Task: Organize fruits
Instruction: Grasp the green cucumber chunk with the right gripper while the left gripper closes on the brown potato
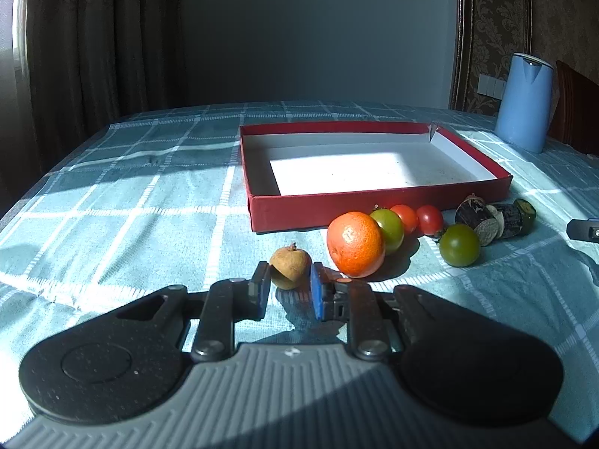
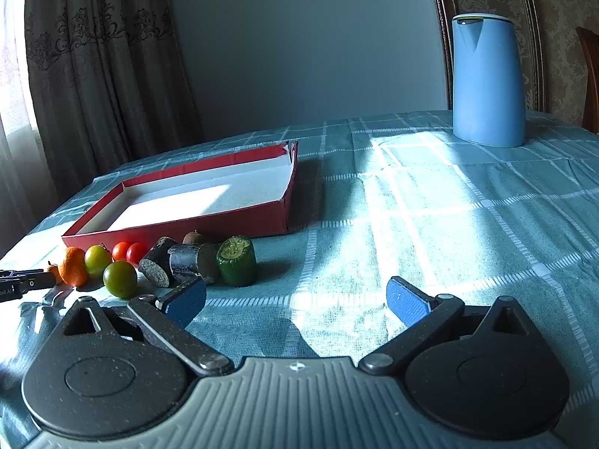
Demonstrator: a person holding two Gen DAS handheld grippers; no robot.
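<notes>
Your left gripper point(image 1: 290, 292) is clamped on the longan point(image 1: 290, 266); lift it gently over the red box's point(image 1: 374, 211) near wall. Right gripper point(image 2: 295, 305) gapes empty.

Black linkage, grey ribbing, blue-padded jaws

Red box point(image 1: 262, 213), teal checked tablecloth point(image 1: 131, 202)

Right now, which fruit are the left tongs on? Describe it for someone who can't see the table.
Start at the red box; a row of fruit lies before it. At the row's left end, beside the orange, sits a small brown longan, the only tan, rough-skinned fruit.
</notes>
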